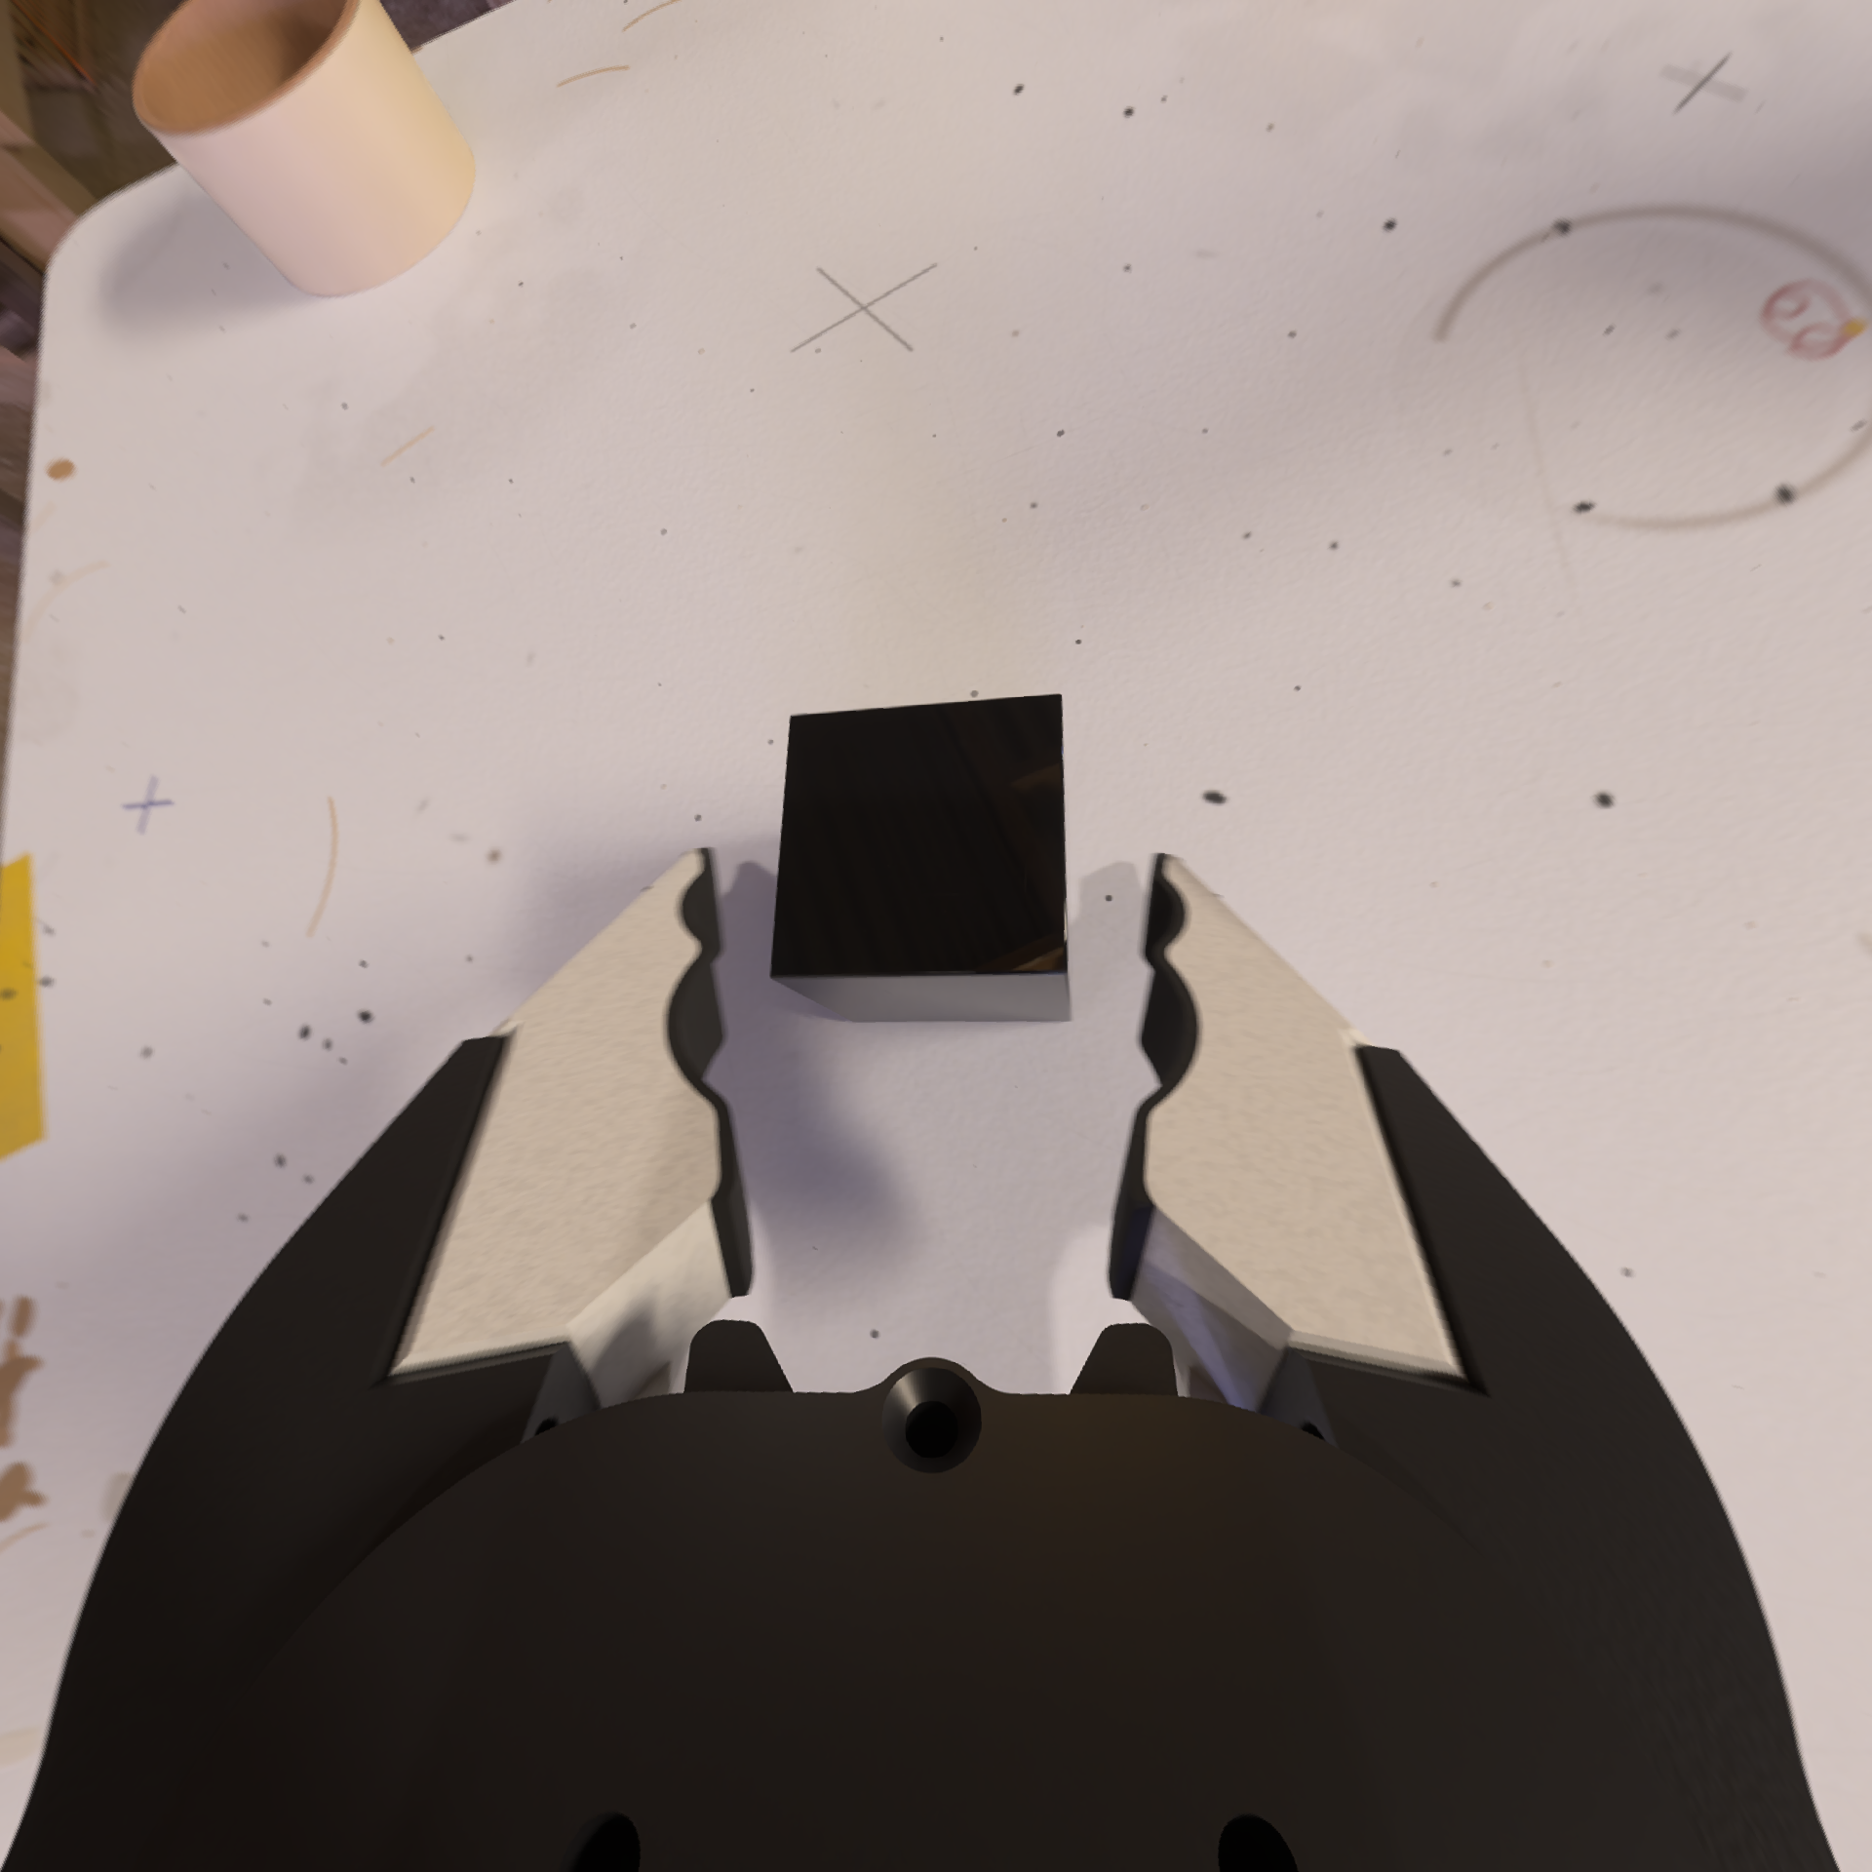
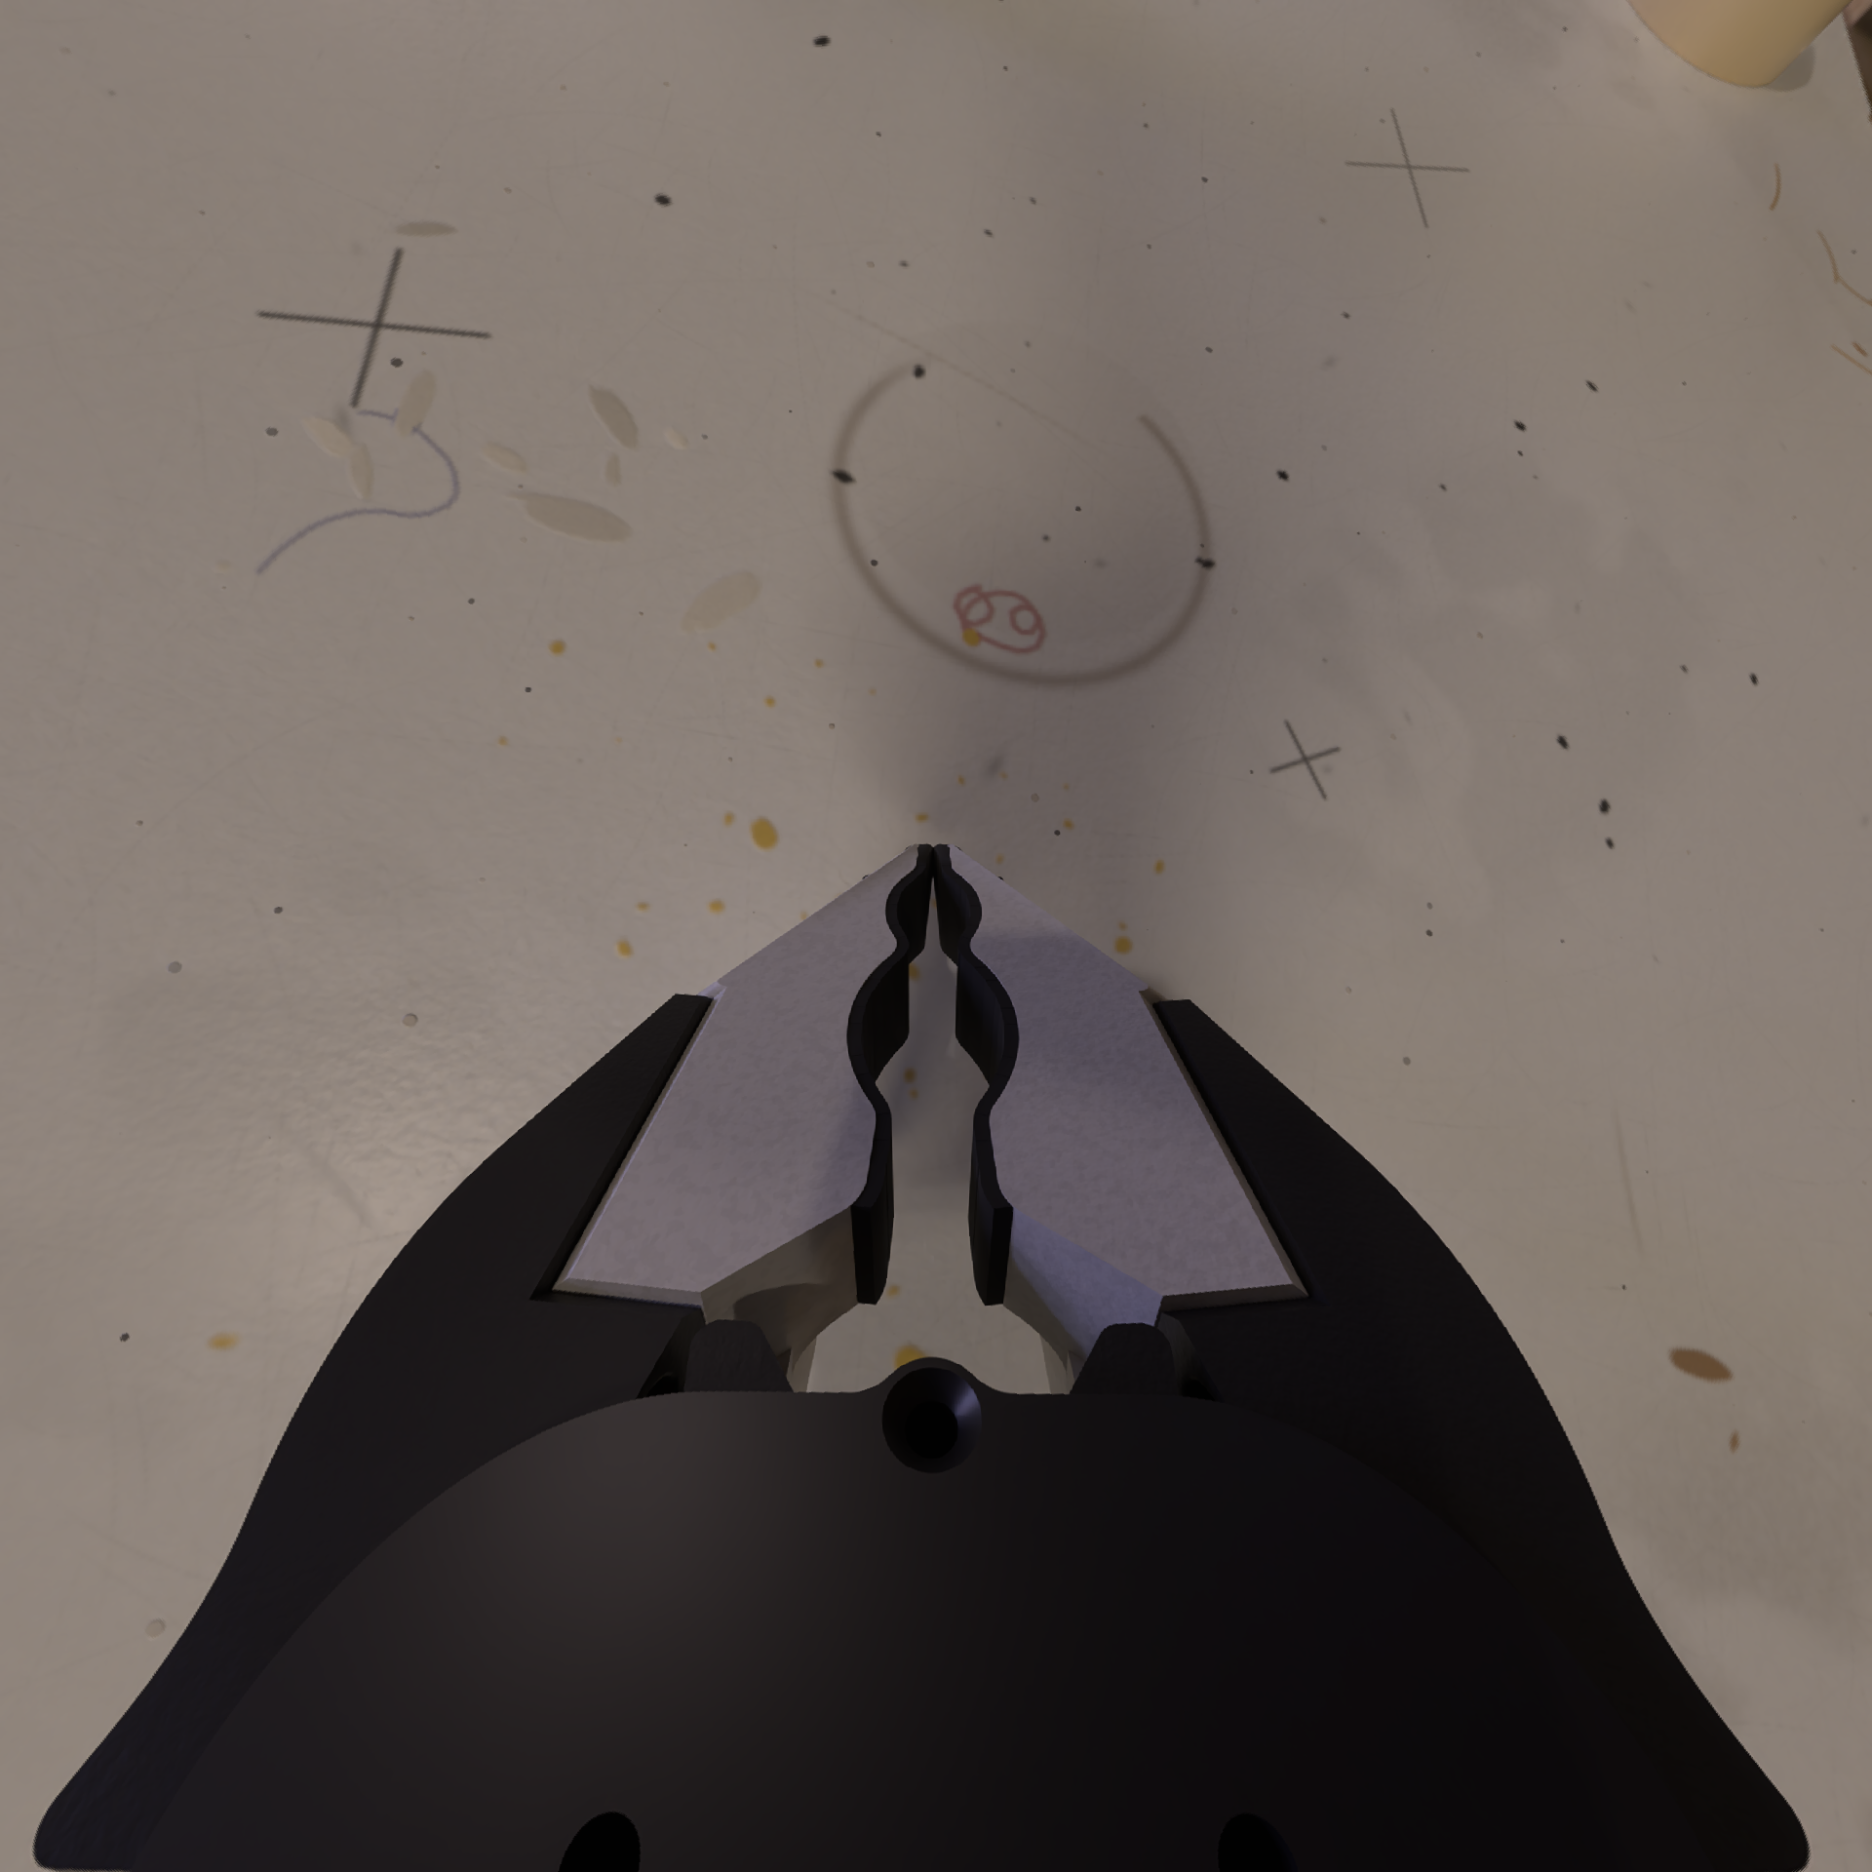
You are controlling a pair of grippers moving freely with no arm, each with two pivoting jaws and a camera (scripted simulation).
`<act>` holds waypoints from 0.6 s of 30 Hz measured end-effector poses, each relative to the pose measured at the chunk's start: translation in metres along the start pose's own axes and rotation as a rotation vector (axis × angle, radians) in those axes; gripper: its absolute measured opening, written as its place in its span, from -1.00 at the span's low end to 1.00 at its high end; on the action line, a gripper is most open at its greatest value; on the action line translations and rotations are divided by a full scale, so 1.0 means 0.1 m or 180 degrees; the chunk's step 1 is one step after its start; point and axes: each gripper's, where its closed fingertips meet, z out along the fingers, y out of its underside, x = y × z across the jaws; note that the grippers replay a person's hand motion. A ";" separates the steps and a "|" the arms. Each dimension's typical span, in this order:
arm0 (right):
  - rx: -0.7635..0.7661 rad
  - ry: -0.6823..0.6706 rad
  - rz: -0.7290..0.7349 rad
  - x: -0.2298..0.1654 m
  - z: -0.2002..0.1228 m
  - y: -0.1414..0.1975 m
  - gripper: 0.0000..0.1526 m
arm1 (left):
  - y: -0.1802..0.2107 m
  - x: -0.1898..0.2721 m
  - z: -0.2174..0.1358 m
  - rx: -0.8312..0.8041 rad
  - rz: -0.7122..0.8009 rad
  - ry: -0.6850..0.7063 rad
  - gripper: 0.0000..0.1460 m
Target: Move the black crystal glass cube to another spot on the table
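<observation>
The black crystal glass cube (image 1: 920, 856) stands on the white speckled table (image 1: 1317, 658) in the left wrist view. My left gripper (image 1: 932, 891) is open, its two fingertips on either side of the cube's near half, with a small gap on each side. It does not touch the cube. My right gripper (image 2: 932, 851) is shut and empty, low over the table (image 2: 405, 912) in the right wrist view. The cube does not show in that view.
A cream cylinder cup (image 1: 304, 142) stands at the far left near the table's rounded corner; its edge also shows in the right wrist view (image 2: 1023, 30). A yellow patch (image 1: 18, 1013) lies at the left edge. Pencil crosses and a drawn circle (image 2: 1023, 527) mark the table.
</observation>
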 end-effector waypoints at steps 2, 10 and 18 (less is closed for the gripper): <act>-0.0001 -0.0001 0.0002 0.00 0.00 0.00 -1.00 | -0.01 -0.02 0.02 -0.0061 0.0131 -0.0026 -0.18; -0.0008 0.0021 0.0024 0.06 -0.05 0.06 -1.00 | -0.41 0.24 -0.20 0.0344 0.0367 0.0134 -0.18; -0.0012 0.0081 0.0102 0.18 -0.13 0.16 -1.00 | -1.01 1.73 -0.16 0.0577 0.0928 0.1188 -0.18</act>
